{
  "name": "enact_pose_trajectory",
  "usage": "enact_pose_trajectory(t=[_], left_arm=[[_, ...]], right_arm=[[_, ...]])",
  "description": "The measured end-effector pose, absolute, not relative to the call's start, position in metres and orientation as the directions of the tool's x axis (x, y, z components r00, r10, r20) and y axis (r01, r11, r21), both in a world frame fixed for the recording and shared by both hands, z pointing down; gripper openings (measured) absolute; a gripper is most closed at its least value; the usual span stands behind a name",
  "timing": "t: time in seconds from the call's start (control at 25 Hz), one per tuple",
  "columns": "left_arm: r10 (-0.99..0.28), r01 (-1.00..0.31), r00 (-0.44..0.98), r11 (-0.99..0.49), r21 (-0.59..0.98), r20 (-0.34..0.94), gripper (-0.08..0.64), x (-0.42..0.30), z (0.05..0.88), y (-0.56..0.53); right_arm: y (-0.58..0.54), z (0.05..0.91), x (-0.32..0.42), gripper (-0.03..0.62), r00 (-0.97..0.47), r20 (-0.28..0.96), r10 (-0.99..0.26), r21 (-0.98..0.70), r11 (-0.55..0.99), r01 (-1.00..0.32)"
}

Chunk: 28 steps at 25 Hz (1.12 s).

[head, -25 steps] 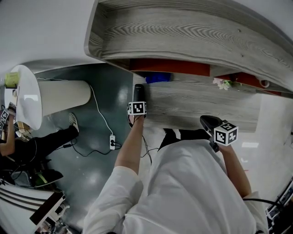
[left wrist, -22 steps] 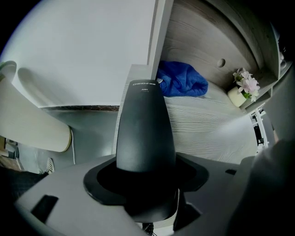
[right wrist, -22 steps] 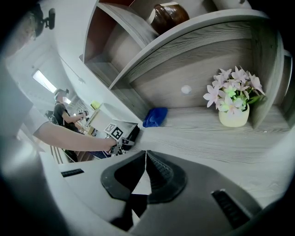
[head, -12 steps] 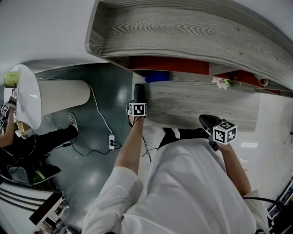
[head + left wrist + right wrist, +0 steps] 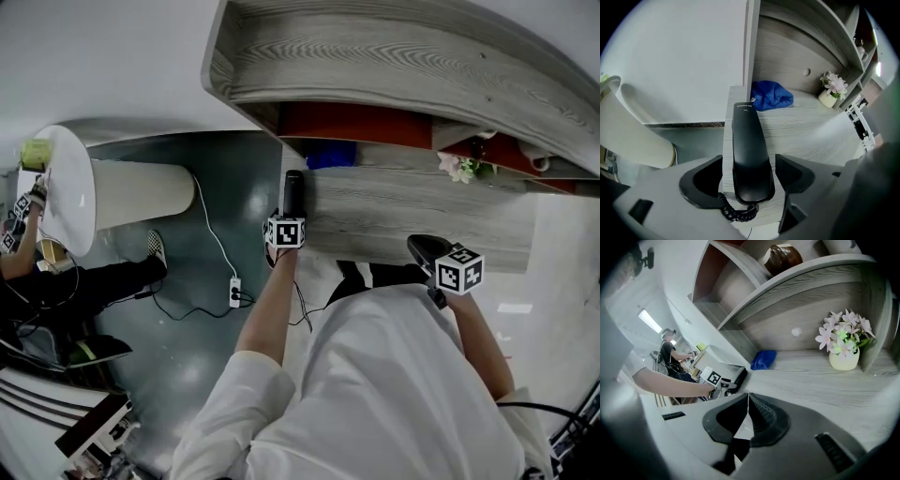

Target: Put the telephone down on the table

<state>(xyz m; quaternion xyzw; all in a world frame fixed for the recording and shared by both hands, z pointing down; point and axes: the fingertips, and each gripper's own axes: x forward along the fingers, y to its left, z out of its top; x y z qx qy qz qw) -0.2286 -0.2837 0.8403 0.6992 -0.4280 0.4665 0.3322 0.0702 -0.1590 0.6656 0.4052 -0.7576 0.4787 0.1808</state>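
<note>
The black telephone handset (image 5: 749, 154) lies flat along the left edge of the grey wooden table (image 5: 811, 136), its coiled cord (image 5: 736, 211) hanging off the near edge. My left gripper (image 5: 748, 161) points steeply down over its near end. The jaws have just been opening and stand open, one on each side of the handset, with gaps to both pads. In the head view the handset (image 5: 293, 192) shows just beyond the left gripper (image 5: 289, 214). My right gripper (image 5: 748, 397) hovers shut and empty by the table's front edge, seen in the head view too, right gripper (image 5: 424, 248).
A blue cloth (image 5: 771, 96) and a small pot of flowers (image 5: 832, 91) sit at the back of the table under a wooden shelf (image 5: 375, 56). A white round table (image 5: 70, 192), a seated person (image 5: 56, 281) and a floor power strip (image 5: 233, 292) are left.
My left gripper has drawn back and up a little from the handset, which stays lying on the table edge. The right gripper has kept its place.
</note>
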Motion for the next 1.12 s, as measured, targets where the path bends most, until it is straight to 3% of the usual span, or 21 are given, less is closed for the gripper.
enact_pose_trajectory(t=[0.48,0.96,1.12], left_arm=[[-0.444,-0.928,0.273,-0.356,0.112,0.853,0.339,-0.249,0.773,-0.24],[-0.48,-0.907,0.364,-0.377,0.187,0.798,0.03,-0.258,0.737,-0.182],[-0.465,-0.876,0.419,-0.432,0.214,0.78,0.011,-0.242,0.732,-0.168]], right_arm=[[-0.124,0.659,0.048,0.02,-0.587,0.65,-0.482,-0.563,0.214,-0.799],[-0.063,0.65,0.044,0.02,-0.516,0.633,-0.577,-0.551,0.133,-0.824],[-0.039,0.649,0.058,0.02,-0.48,0.615,-0.626,-0.567,0.072,-0.821]])
